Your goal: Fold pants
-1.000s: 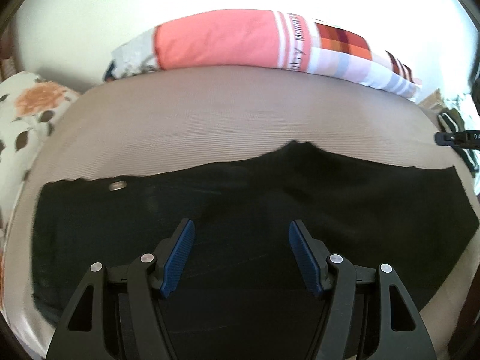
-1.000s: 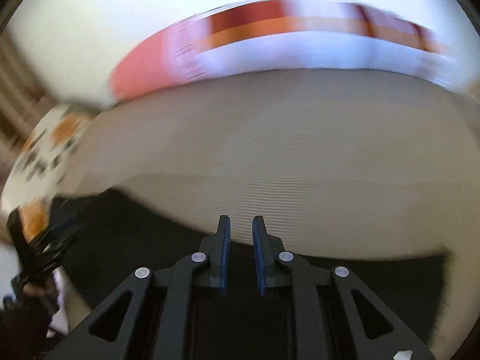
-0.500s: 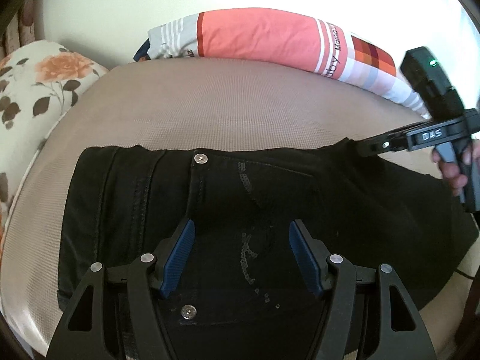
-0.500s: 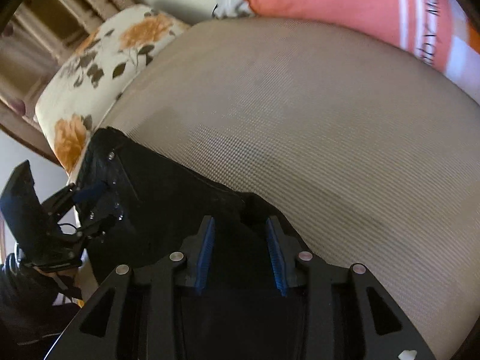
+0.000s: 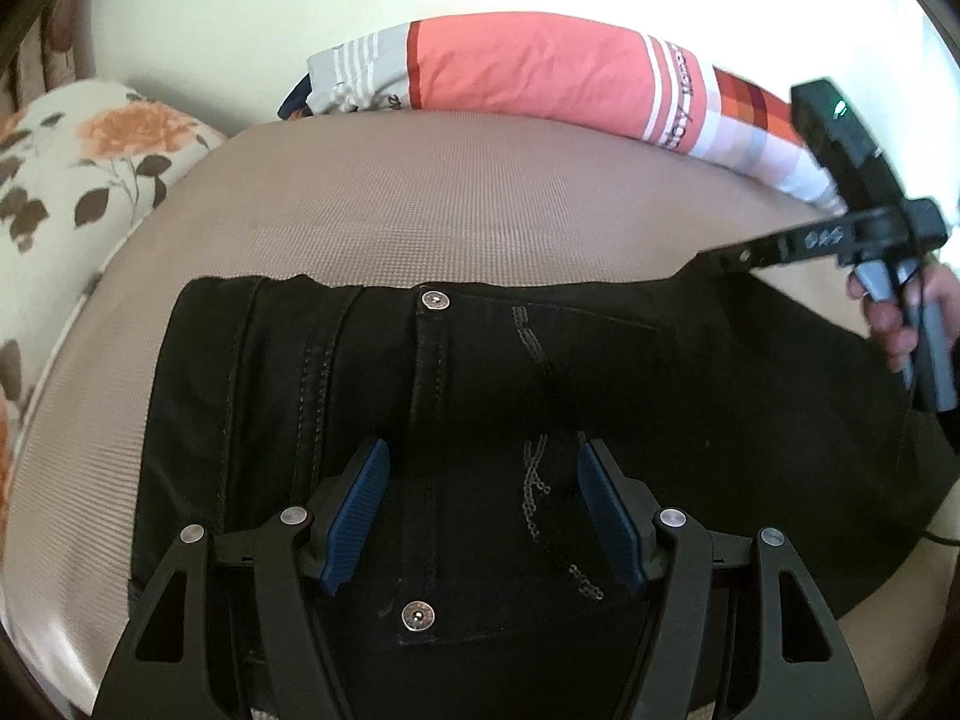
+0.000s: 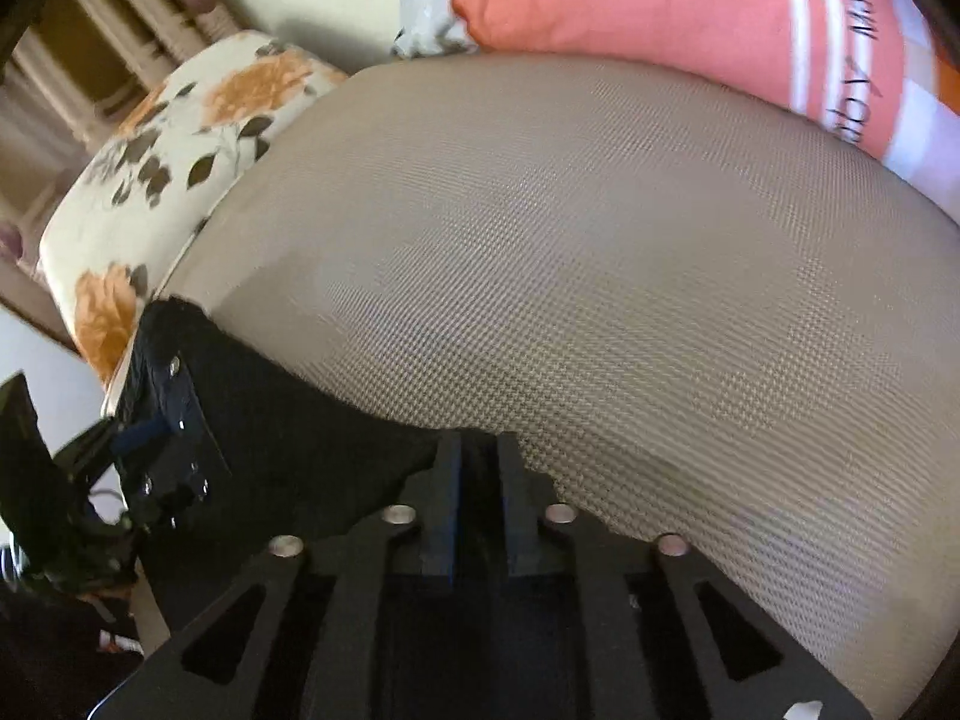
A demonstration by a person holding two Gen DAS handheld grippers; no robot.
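One bed with a beige woven mesh cover [image 5: 450, 192]. One pair of black denim pants [image 5: 690, 396] lies flat on it, waistband end to the left in the left wrist view, spread across the near part of the bed. Two pillows along the far side: one long coral-and-white striped pillow [image 5: 528, 69], one white pillow with orange flower print [image 5: 84, 162]. Left tongs [image 5: 480, 507] hover over the waist area, blue pads wide apart, released, not pressing the fabric. Right tongs [image 6: 479, 474] sit at the far edge of the pants, a fold of black fabric between them, jaws closing; pads look narrow on the cloth. Two silver rivet buttons [image 5: 435, 300] visible on the fly, one far, one near.
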